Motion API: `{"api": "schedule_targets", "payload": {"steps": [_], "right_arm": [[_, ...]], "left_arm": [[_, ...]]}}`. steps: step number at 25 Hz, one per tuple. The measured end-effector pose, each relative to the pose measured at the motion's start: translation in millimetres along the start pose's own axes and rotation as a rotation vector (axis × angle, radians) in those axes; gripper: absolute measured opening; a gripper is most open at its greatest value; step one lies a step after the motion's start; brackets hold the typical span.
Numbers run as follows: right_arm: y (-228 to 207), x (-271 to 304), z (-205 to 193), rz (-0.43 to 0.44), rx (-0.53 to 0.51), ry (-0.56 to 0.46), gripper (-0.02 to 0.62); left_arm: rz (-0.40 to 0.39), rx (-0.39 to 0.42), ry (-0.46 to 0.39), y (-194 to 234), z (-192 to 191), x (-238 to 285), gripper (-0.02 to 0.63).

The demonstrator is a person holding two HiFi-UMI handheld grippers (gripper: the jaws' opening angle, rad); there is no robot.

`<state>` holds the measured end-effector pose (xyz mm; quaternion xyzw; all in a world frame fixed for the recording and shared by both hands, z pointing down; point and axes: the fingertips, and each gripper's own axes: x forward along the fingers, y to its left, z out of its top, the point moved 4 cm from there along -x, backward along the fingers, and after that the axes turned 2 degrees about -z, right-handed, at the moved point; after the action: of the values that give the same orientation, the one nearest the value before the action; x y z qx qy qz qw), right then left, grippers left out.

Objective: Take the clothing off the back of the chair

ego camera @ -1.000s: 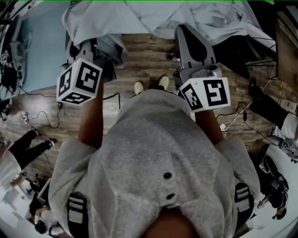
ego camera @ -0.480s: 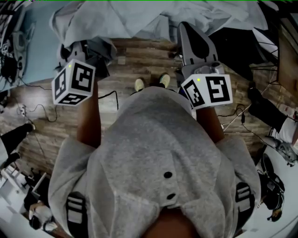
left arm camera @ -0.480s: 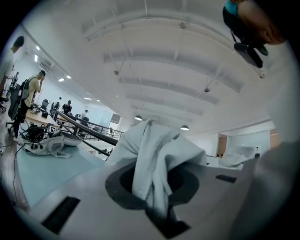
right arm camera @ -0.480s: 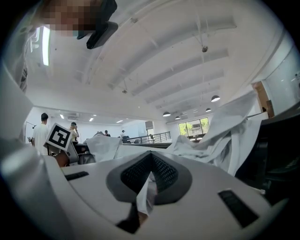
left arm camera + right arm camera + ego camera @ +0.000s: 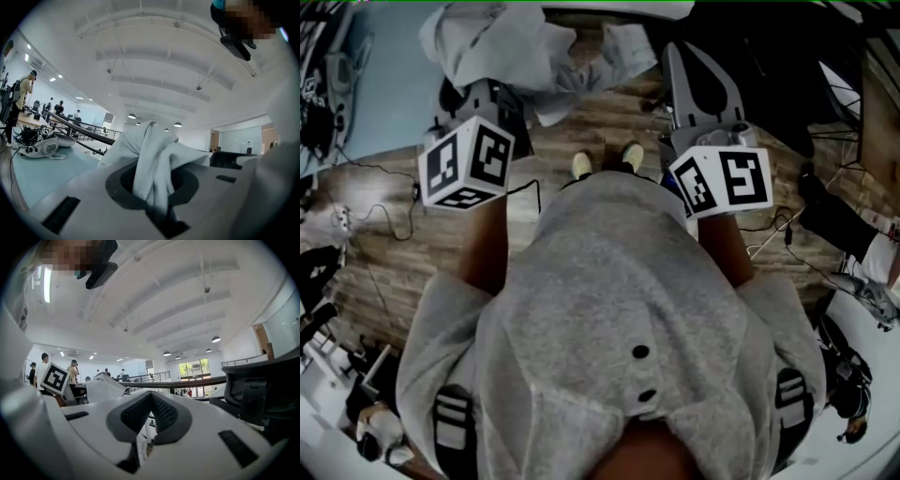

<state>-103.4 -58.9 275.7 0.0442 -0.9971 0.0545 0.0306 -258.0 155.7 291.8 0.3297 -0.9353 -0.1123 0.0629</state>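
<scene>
The pale grey-white garment (image 5: 520, 47) hangs bunched at the top of the head view, over the wooden floor. My left gripper (image 5: 480, 94) is shut on a fold of it, and in the left gripper view the cloth (image 5: 154, 150) rises out from between the pads. My right gripper (image 5: 696, 70) points the same way, just right of the garment's loose flap (image 5: 630, 45). Its pads (image 5: 161, 413) meet at the tip with no cloth showing past them. A pale sliver shows low in the slit; I cannot tell what it is. The black chair (image 5: 253, 394) stands to the right.
Cables (image 5: 380, 234) trail over the wooden floor (image 5: 572, 131) on the left and right. A blue-grey mat (image 5: 384, 84) lies at the upper left. People stand at desks (image 5: 21, 93) in the background. My own feet (image 5: 605, 164) are between the grippers.
The garment was spread wide across the top, over both grippers. Now it is gathered into a bunch at the left gripper and no longer covers the right one.
</scene>
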Motion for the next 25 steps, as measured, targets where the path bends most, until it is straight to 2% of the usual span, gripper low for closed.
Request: {"api": "schedule_targets", "payload": {"steps": [14,20,25], "right_arm": [[22.8,-6.4,-5.5,-0.033,-0.009,-0.001,0.009],[24.2,-8.3,-14.3,-0.081,-0.006,0.011,0.009],[18.4,-17.5,-20.7,-0.142,-0.005,0.018,0.009]], "left_arm": [[-0.017,0.010,0.023,15.5,-4.6,-14.9,0.060],[-0.065,0.044,0.017,11.8,-4.6,-13.4,0.060],[-0.137,0.058,0.012,-1.5,-5.0,-11.0,0.060]]}}
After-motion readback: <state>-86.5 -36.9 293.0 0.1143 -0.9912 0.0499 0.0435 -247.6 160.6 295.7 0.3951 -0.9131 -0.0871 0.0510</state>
